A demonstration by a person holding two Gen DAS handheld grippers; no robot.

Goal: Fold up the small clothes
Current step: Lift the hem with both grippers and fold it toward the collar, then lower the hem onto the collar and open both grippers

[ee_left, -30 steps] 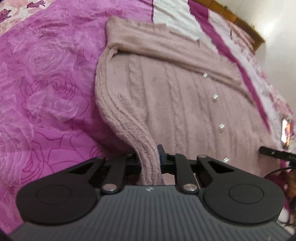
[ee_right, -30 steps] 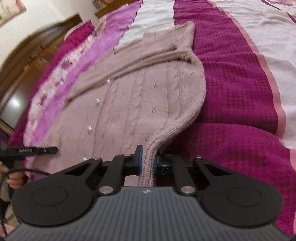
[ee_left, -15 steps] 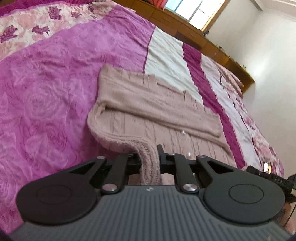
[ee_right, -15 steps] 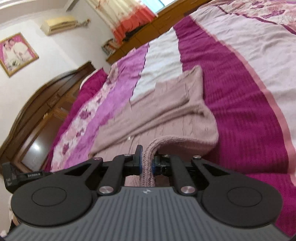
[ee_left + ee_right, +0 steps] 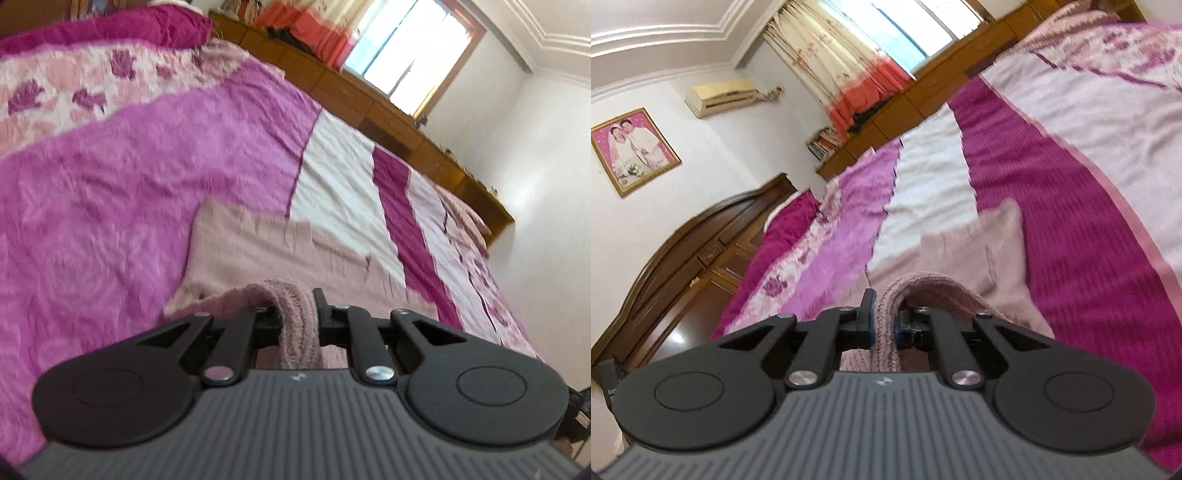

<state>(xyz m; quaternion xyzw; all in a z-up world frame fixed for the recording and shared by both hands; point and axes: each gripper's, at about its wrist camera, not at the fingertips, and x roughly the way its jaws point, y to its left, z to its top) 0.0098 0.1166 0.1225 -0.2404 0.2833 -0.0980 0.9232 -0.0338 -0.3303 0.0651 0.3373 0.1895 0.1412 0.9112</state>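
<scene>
Left wrist view is filled mostly by the bed [image 5: 122,206], its magenta, white and flowered cover running from the lower left to the upper right of the frame, soft with motion blur. A wooden ledge [image 5: 388,107] borders it at the top, with a bright window [image 5: 410,55] above that is washed out by glare. The gripper's dark body blocks the whole bottom of the frame and hides whatever lies under it.

In the right wrist view the same bed [image 5: 1089,221] rises toward the upper right; a dark wooden headboard [image 5: 683,251] curves along the left edge, and a framed picture [image 5: 631,147], an air conditioner [image 5: 720,96] and a curtain [image 5: 849,66] sit in the upper left and top centre. A dark object at the lower left edge is cut off and cannot be identified.

The pink knitted sweater [image 5: 266,251] lies on the bed at frame centre, its far part flat on the cover and its near part hidden behind the gripper body; the buttons and cable pattern are lost in the blur. It shows again at centre in the right view [image 5: 982,243].

The left gripper [image 5: 299,314] has its fingers nearly pressed together, pinching a ribbed edge of the sweater that arches up from the bed and hangs down between them. The right gripper [image 5: 884,314] likewise pinches a ribbed edge tightly, blue pads [image 5: 872,325] against the knit, the fabric looping up over the fingertips.
</scene>
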